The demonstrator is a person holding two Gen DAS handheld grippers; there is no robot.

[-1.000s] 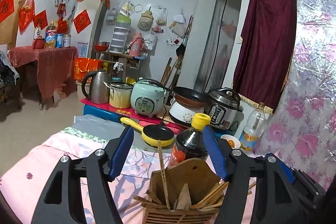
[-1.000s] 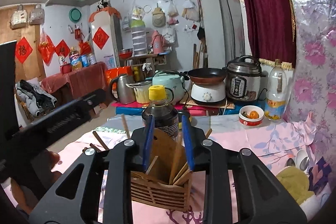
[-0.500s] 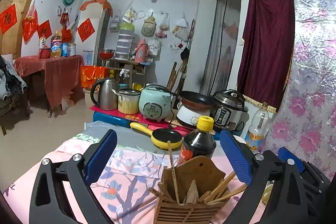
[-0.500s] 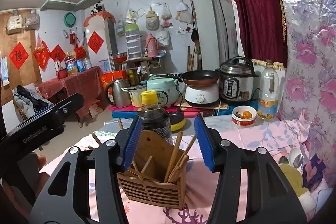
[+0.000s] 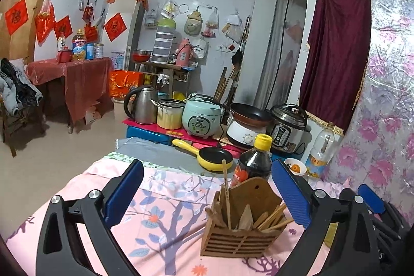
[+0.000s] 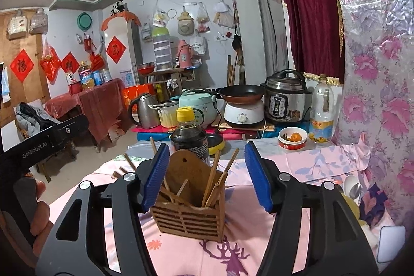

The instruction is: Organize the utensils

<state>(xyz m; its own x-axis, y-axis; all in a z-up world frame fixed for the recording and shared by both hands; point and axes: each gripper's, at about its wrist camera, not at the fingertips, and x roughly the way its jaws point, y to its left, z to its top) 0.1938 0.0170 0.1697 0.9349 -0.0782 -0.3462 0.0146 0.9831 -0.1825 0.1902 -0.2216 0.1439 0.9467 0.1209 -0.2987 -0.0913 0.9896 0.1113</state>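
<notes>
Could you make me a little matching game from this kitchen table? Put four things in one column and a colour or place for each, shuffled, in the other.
Things:
1. sauce bottle
2. small frying pan
3. chopstick holder
4. little bowl

Descriptions:
A. holds something orange
B. slatted wood, chopsticks standing in it
C. yellow cap, dark liquid
D. yellow outside, black inside

Pairs: 1-C, 2-D, 3-B, 4-A

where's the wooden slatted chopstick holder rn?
In both wrist views the wooden slatted chopstick holder stands low centre on the pink floral tablecloth, directly in front of the dark yellow-capped sauce bottle.
</notes>
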